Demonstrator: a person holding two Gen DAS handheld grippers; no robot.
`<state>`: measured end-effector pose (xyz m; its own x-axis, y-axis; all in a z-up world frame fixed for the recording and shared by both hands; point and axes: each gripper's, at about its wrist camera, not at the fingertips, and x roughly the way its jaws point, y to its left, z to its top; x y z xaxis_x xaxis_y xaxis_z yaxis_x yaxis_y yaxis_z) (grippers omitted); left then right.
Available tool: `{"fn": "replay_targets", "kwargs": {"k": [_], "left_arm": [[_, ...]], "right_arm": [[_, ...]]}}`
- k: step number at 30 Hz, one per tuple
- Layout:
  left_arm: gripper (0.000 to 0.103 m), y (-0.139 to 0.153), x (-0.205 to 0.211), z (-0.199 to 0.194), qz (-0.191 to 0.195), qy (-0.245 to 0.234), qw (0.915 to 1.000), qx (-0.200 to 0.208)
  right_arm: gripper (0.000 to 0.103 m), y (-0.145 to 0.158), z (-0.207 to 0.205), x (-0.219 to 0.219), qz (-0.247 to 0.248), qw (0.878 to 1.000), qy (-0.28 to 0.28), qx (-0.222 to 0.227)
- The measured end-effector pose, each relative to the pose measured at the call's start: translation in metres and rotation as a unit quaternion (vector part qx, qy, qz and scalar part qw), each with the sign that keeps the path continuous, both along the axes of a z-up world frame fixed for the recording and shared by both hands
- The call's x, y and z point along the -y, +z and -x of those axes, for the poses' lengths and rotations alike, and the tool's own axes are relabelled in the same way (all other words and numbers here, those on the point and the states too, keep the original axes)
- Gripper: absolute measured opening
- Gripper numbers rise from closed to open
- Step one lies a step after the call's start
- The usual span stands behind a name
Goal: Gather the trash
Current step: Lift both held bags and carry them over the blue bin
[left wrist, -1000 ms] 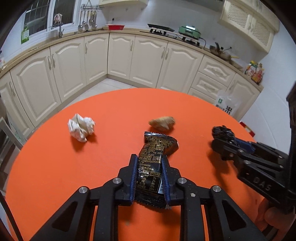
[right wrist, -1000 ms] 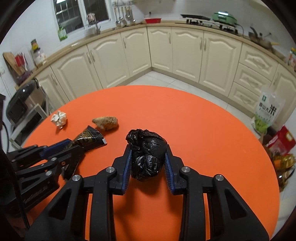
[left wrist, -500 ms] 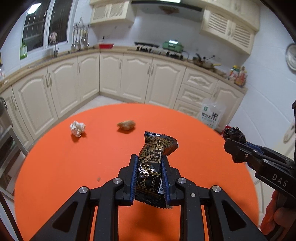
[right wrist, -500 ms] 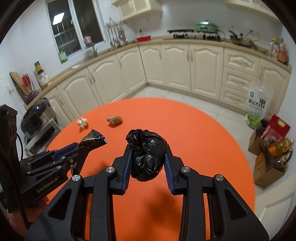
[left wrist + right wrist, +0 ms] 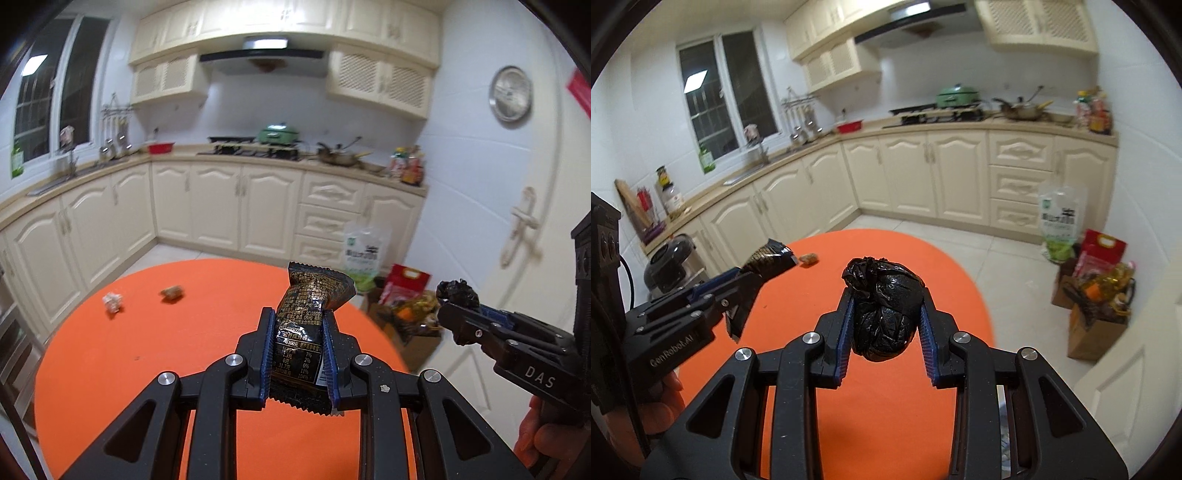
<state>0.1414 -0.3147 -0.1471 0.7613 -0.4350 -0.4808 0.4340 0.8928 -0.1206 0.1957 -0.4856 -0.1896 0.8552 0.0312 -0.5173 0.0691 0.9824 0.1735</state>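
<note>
the left gripper (image 5: 298,354) is clamped on a black snack wrapper (image 5: 308,325) with gold print, held above the near part of the round orange table (image 5: 147,354). the right gripper (image 5: 884,332) is squeezed around a balled-up black plastic bag (image 5: 882,314), also held above the table. far left on the tabletop lie a crumpled white paper (image 5: 112,301) and, just to its right, a brown scrap (image 5: 171,292), apart from each other.

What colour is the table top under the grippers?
Bright orange, plain, with no pattern; the table top shows best in the left wrist view.
</note>
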Motion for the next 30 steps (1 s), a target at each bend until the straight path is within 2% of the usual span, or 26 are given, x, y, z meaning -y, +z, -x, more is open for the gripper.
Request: {"fn": "replay_targets", "kwargs": {"k": [6,15,19,22,30], "left_arm": [[0.02,-0.003,0.03,0.041,-0.008,-0.046,0.9988,0.011],[0.02,-0.007,0.073,0.045,-0.033,-0.114,0.9929,0.008],[0.02,-0.018,0.108,0.023,-0.047,-0.144,0.9883,-0.02],[0.02,-0.037,0.136,0.018,-0.062,-0.166,0.9831,-0.046],[0.02,-0.096,0.203,-0.009,-0.119,-0.204,0.9633,-0.127]], "right_arm": [[0.03,0.001,0.046,0.047,-0.005,0.999,-0.052,0.006],[0.03,-0.018,0.089,0.135,-0.029,0.991,-0.132,-0.003],[0.03,-0.045,0.09,0.179,-0.049,0.985,-0.163,-0.027],[0.03,-0.075,0.086,0.209,-0.071,0.98,-0.179,-0.054],[0.03,-0.155,0.072,0.271,-0.127,0.963,-0.202,-0.125]]}}
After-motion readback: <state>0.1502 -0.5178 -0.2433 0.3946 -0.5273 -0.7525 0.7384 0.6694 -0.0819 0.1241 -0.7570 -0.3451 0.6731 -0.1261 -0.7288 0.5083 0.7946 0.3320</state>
